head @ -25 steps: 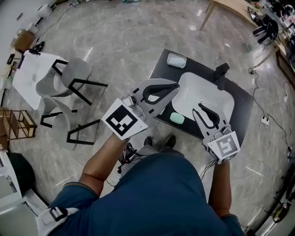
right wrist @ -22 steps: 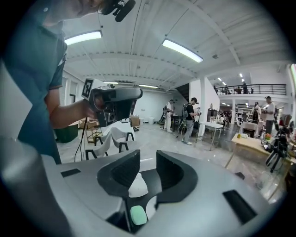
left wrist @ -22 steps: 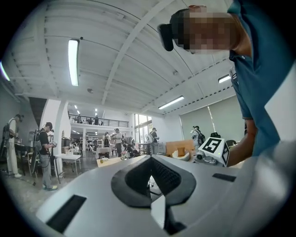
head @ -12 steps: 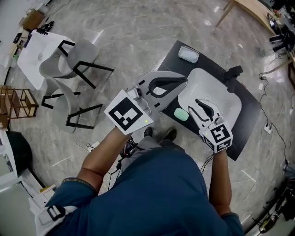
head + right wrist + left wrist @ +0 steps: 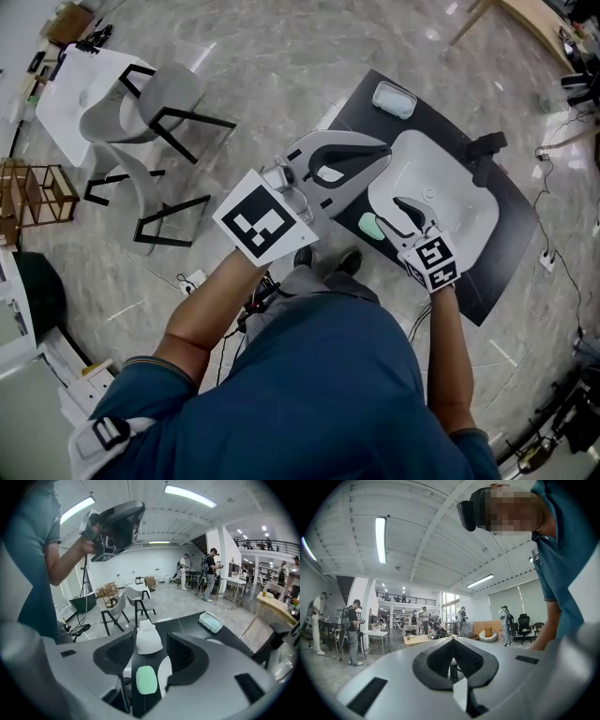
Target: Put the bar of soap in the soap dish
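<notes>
Bar of soap point(image 5: 367, 225) half behind right gripper point(image 5: 387, 212)

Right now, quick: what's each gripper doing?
Left gripper: closed, empty.
Right gripper: open, jaws have just been opening; soap bar shows between them, not gripped.

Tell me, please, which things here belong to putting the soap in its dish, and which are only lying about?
For the job:
- bar of soap
- soap dish
- right tool: its jaws have just been opening, and the soap shows between them, not gripped

Just lying about:
- sink
- black faucet
- small white object near the soap
- chairs
- white table
- left tool, shut and empty
</notes>
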The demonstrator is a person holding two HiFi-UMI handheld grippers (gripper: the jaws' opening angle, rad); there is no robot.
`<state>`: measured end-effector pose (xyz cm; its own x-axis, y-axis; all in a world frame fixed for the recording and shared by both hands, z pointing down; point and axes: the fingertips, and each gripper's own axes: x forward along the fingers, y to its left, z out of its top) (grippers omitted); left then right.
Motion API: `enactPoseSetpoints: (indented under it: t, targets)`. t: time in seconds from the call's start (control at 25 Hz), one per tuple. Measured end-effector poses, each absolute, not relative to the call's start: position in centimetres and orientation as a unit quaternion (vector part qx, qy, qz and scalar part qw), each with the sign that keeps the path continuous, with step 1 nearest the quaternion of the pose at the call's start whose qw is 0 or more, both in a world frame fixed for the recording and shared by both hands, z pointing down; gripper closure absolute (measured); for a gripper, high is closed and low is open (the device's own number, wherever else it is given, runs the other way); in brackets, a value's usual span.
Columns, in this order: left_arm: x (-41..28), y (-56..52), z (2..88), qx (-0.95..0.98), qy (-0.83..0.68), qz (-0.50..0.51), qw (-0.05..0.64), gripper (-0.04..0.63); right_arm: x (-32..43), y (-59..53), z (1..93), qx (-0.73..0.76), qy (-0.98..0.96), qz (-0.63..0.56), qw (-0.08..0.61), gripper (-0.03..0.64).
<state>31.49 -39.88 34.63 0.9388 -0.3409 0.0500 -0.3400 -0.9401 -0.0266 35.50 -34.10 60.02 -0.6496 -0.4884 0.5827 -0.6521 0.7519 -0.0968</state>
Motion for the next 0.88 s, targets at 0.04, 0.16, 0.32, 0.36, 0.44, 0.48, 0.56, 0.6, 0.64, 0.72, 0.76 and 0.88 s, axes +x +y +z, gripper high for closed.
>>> enactPoseSetpoints:
  t: [0.04,0.16,0.32,0.36,0.44,0.48,0.56,0.6,0.64,0.72,0.76,0.88]
  targets:
    - [31.5,-40.0,34.7,-0.984,0.173,-0.027,0.008,0.594,35.4,-34.0,60.7,0.314,-0.895,0.155,0.277,0.408]
    - [31.4,-40.3,35.0,-0.984,0.175,-0.029,0.005,0.595,35.2,-33.8,62.8,0.302,-0.892,0.168,0.291,0.395]
    - [31.2,-40.6,35.4,-0.984,0.178,-0.03,0.0,0.594,34.9,-33.2,65.4,0.283,-0.888,0.184,0.313,0.381]
    - [31.2,-40.7,35.5,-0.983,0.179,-0.03,-0.001,0.595,34.8,-33.1,66.1,0.279,-0.887,0.186,0.319,0.379]
    - [31.2,-40.8,35.6,-0.983,0.181,-0.031,-0.004,0.595,34.7,-32.8,67.2,0.268,-0.884,0.189,0.332,0.377]
    - [31.2,-40.9,35.7,-0.983,0.181,-0.031,-0.005,0.595,34.7,-32.7,67.8,0.263,-0.883,0.191,0.338,0.376]
    - [31.1,-41.1,35.9,-0.983,0.183,-0.032,-0.006,0.595,34.6,-32.4,68.8,0.253,-0.881,0.194,0.35,0.373]
    - [31.1,-41.1,36.0,-0.983,0.183,-0.033,-0.007,0.595,34.5,-32.2,69.3,0.248,-0.88,0.195,0.355,0.371]
    - [31.1,-41.2,36.1,-0.982,0.184,-0.033,-0.008,0.594,34.4,-32.1,69.8,0.244,-0.879,0.197,0.36,0.369]
    - [30.9,-41.3,36.3,-0.982,0.186,-0.035,-0.01,0.595,34.3,-31.8,70.8,0.234,-0.876,0.202,0.37,0.364]
    - [30.9,-41.4,36.4,-0.982,0.186,-0.036,-0.01,0.595,34.3,-31.6,71.3,0.228,-0.875,0.204,0.376,0.36]
    - [30.7,-41.6,36.7,-0.982,0.187,-0.039,-0.012,0.594,34.1,-30.8,72.8,0.211,-0.869,0.21,0.396,0.35]
